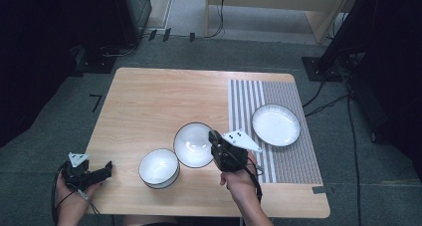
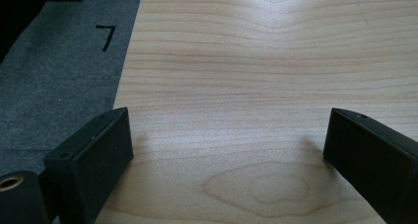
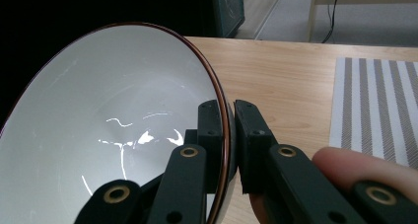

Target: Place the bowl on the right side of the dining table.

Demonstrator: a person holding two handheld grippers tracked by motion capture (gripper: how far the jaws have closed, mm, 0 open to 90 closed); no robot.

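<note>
In the high view, a light wooden table [image 1: 149,101] carries a grey striped placemat [image 1: 288,156] on its right part, and a white plate [image 1: 275,125] lies on this mat. Near the middle of the table there are two white bowls with a dark rim. The right gripper [image 1: 215,138] is closed on the right edge of the held bowl [image 1: 193,144], which is tilted. The second bowl [image 1: 158,168] stands just beside it, nearer to the person. The left gripper [image 1: 105,169] is at the front left corner of the table, well apart from the bowls, with its jaws spread.

In the left gripper view, the left gripper [image 2: 229,150] is wide open over bare wood and holds nothing. Grey carpet [image 2: 54,81] with a black mark is at the left.

In the right gripper view, the right gripper [image 3: 228,123] pinches the rim of the held bowl [image 3: 98,125], one jaw inside and one outside. The placemat [image 3: 374,105] is at the right, and a fingertip [image 3: 365,167] shows below it.
</note>
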